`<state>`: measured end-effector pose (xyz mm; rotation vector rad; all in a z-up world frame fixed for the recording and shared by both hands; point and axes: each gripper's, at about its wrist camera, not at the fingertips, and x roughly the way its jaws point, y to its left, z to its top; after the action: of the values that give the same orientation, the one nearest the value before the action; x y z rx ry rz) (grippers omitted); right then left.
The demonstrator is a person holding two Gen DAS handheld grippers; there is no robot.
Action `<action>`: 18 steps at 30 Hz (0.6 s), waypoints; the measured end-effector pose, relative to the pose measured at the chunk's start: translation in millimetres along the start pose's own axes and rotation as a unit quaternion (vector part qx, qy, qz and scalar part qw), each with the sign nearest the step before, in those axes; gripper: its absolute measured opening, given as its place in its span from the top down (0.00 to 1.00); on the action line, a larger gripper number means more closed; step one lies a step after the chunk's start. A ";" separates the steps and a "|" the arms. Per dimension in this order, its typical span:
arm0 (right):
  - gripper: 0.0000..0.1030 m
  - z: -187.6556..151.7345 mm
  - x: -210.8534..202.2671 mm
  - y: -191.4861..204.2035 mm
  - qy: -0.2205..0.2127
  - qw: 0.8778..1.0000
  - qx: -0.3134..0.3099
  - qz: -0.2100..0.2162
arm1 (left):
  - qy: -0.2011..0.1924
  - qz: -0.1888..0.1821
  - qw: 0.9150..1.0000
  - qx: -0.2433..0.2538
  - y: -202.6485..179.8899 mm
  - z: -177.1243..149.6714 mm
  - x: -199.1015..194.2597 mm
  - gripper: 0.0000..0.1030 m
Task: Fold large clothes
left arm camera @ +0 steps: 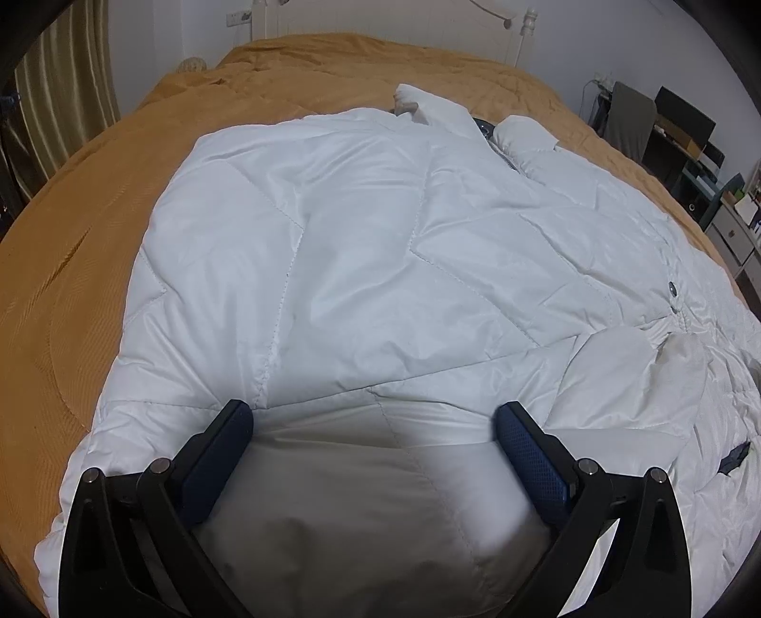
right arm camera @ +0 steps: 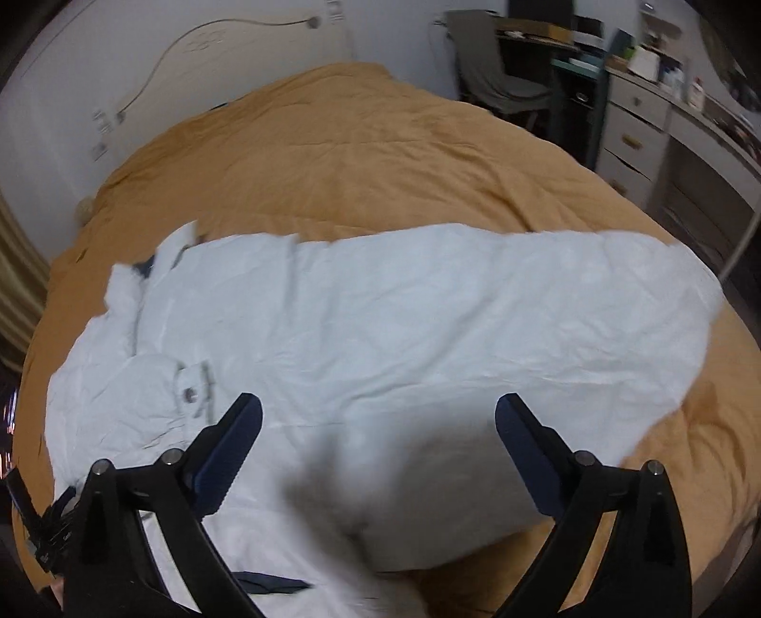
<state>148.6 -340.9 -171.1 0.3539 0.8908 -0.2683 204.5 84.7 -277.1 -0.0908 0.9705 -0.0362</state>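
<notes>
Ahead of my claw a bed [right arm camera: 361, 157] under a mustard cover meets a white headboard [left arm camera: 380, 19] and pale wall. Off to my right stand a grey-draped chair [right arm camera: 494, 71], a dark desk [right arm camera: 561, 57] and white drawers [right arm camera: 637, 138]; striped curtains [left arm camera: 66, 81] hang left.

A white puffy quilted coat [left arm camera: 361, 266] with diamond-shaped stitching shows dark navy at its collar lining and small dark grey snap buttons [left arm camera: 672, 286]. It lies on a mustard-orange ribbed bedspread [left arm camera: 71, 285]. The black left claw [left arm camera: 373, 430] and black right claw [right arm camera: 378, 425] carry dark blue textured pads [left arm camera: 532, 456].
</notes>
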 end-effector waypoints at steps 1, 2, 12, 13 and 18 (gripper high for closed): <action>0.04 1.2 2.1 -26.9 0.005 0.999 0.029 -0.013 | -0.001 0.000 1.000 0.000 0.3 -0.4 -0.5 0.01; 0.04 2.4 5.9 -54.7 0.010 0.998 0.062 -0.020 | -0.001 0.000 1.000 0.000 0.3 -0.1 -0.4 0.01; 0.04 4.4 62.2 -185.1 0.096 0.962 0.248 -0.053 | -0.004 0.004 1.000 0.000 -0.6 -0.4 -0.9 0.00; 0.04 -0.7 57.9 -185.1 0.100 0.959 0.258 -0.059 | -0.004 0.004 1.000 0.000 -0.6 -0.6 -0.8 0.00; 0.04 -10.6 62.3 -189.5 0.089 0.964 0.252 -0.013 | -0.005 0.009 1.000 0.002 -2.3 -0.9 -0.1 0.00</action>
<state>108.2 -514.0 -262.4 0.8493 0.9988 -0.4963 203.8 82.4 -277.3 -0.0781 0.9617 -0.0205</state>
